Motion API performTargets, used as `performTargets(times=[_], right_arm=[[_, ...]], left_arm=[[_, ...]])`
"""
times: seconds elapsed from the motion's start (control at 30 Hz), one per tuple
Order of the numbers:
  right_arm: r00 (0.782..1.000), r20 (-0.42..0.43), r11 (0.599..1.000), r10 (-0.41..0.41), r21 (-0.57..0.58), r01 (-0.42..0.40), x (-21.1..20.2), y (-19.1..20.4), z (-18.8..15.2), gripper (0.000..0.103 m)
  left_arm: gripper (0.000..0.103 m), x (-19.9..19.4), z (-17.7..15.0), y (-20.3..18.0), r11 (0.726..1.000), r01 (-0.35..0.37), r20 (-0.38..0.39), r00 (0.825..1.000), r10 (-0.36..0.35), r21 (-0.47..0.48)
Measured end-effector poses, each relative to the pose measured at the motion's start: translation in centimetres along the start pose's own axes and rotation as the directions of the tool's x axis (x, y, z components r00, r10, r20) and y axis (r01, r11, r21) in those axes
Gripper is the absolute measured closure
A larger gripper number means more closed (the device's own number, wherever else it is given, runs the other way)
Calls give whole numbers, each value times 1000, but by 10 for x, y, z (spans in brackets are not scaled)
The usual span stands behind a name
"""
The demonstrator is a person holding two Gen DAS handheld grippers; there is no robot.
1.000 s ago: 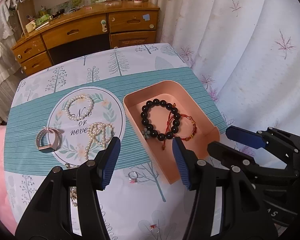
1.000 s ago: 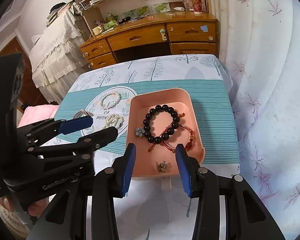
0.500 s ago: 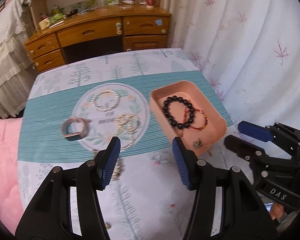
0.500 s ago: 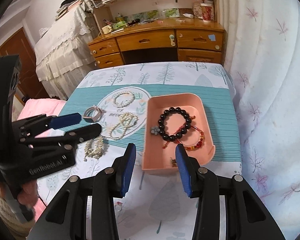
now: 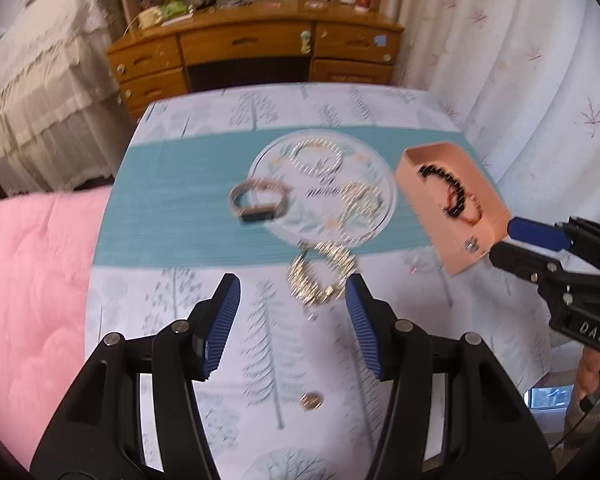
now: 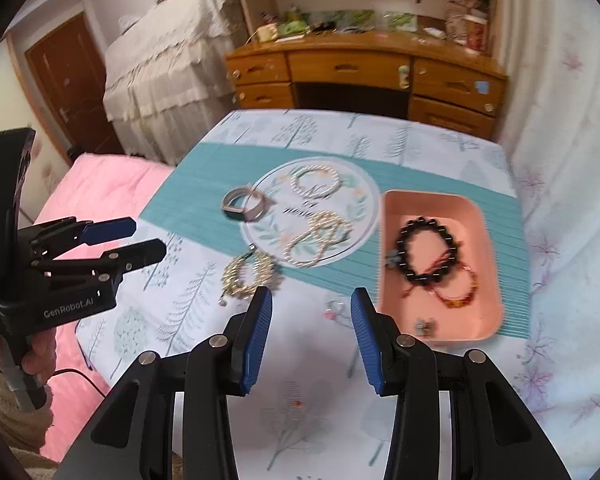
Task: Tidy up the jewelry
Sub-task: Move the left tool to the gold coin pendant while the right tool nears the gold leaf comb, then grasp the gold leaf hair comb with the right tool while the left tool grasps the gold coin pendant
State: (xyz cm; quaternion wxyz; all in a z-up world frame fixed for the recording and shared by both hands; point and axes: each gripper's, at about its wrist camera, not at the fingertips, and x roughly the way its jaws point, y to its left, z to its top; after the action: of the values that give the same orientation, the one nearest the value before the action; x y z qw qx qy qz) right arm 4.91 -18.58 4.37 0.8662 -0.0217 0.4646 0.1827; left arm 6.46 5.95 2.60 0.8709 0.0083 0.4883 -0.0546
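Observation:
Several pieces of jewelry lie on a tree-print tablecloth. A pink tray [image 6: 432, 198] holds a black bead bracelet [image 6: 424, 252], a red string bracelet [image 6: 456, 292] and a small earring [image 6: 426, 326]. Left of the tray lie a pearl necklace [image 6: 320, 236], a pearl bracelet [image 6: 316, 180], a grey bangle [image 6: 246, 208] and a gold chain bracelet [image 5: 320, 272]. My left gripper [image 5: 292, 300] hangs open just short of the gold chain, nothing between its pads. My right gripper [image 6: 311, 304] is open above the cloth near a small ring [image 6: 334, 308]. A gold ring [image 5: 311, 401] lies close to me.
A pink quilt [image 5: 32, 280] borders the table on the left, and a white curtain [image 6: 560, 140] hangs on the right. A wooden desk [image 6: 364, 72] stands behind the table. A hand [image 6: 36, 356] holds the left gripper's handle.
Both grippers have swung left, away from the pink tray, which now sits at the right in both views. The gold chain has come in front of my left gripper. Both stay open.

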Motion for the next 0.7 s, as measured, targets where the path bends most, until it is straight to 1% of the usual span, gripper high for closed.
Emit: performTargets(times=[0.13,0.2,0.3,0.4,0.53,0.7], right_arm=[[998,-59,999,22,-23,-24,28,21,4,61],[995,-91,999,38,-20,-40,45,30,7,61],[988,-141,998,62,0,-62,75,39,14,61],[982,-176,997,74,27,-70,105,41,22,61],[972,-225,996,71,60,-59,149,45,34,61],[961,-274,997,42,76,-22,190,48,45,61]], left_arm=[[51,10,-28,19,1000,0,-46,999,0,-16],[51,20,-42,21,1000,6,-72,997,-7,-15],[51,36,-62,17,999,31,-123,992,-32,-10],[51,48,-80,10,998,56,-156,986,-54,8],[51,65,-94,0,998,59,-180,982,-54,21],[51,75,-97,-6,998,63,-192,980,-58,20]])
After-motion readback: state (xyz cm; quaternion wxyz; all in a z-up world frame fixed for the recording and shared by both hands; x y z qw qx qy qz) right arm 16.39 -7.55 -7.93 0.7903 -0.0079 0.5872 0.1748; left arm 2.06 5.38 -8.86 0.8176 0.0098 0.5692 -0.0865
